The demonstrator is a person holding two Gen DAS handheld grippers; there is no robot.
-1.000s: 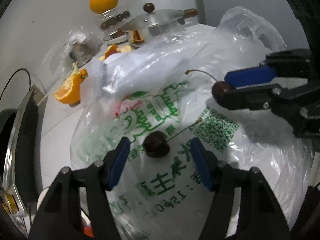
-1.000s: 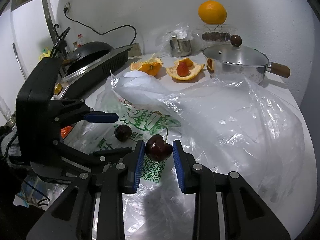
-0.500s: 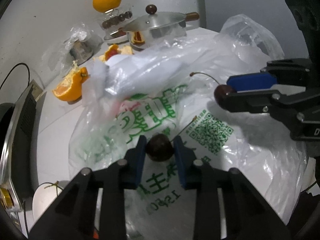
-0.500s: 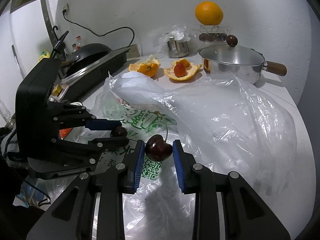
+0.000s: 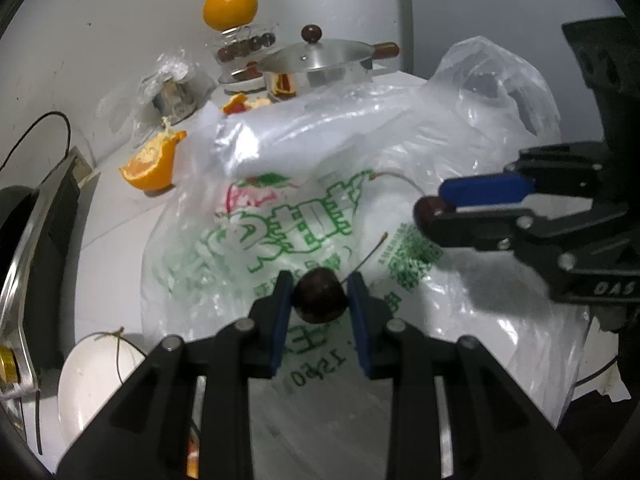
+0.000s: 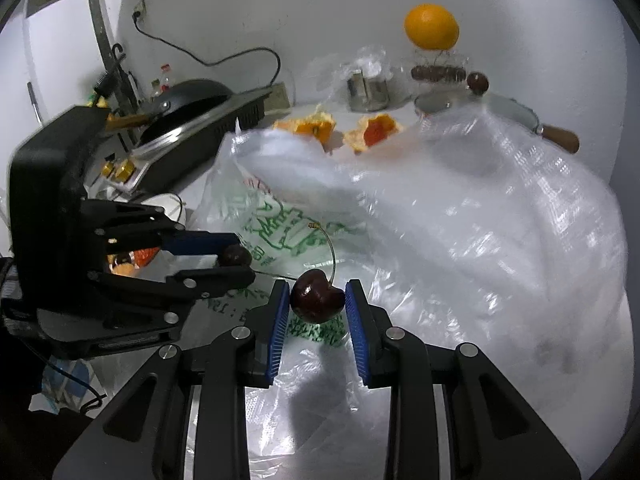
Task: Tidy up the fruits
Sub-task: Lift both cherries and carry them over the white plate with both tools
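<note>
Above one printed plastic bag (image 5: 280,216), two dark cherries counted, one cherry (image 5: 320,298) clamped by the left gripper (image 5: 320,300), another cherry (image 6: 316,300) pinched in the right gripper (image 6: 318,306), one whole orange (image 6: 431,26) seen behind.

Your crumpled printed plastic bag (image 6: 460,216) covers the near counter; behind it you have orange peels (image 6: 308,126), a lidded steel pot (image 5: 320,66) far right, the black stove (image 6: 200,120) far left
</note>
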